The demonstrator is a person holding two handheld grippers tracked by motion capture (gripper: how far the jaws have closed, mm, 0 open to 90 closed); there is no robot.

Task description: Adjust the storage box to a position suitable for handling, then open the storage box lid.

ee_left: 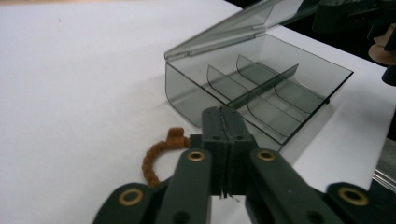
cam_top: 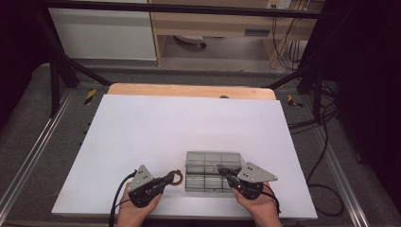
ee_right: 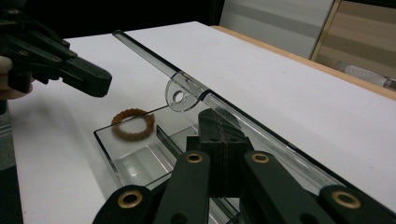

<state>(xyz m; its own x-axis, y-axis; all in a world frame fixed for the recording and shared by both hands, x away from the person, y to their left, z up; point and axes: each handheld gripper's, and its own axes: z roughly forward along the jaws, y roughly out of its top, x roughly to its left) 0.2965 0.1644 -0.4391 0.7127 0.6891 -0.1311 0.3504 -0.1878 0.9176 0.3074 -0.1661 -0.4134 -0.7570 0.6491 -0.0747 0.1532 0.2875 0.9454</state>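
My left gripper (ee_left: 224, 122) is clenched on nothing, hovering just over the brown braided bracelet (ee_left: 156, 156) on the white table (cam_top: 142, 137) beside the clear divided box (ee_left: 261, 88). My right gripper (ee_right: 219, 128), jaws pressed together, props the lid (ee_right: 196, 91) up. I judge we're at pick-up: next, the left jaws must part and straddle the band. The right gripper view shows the full ring, half hidden in the left gripper view.

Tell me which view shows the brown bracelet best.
The right gripper view: the bracelet lies whole on the white table beside the clear box. The left gripper view has its own tongs covering part of it; the high view shows a tiny ring.
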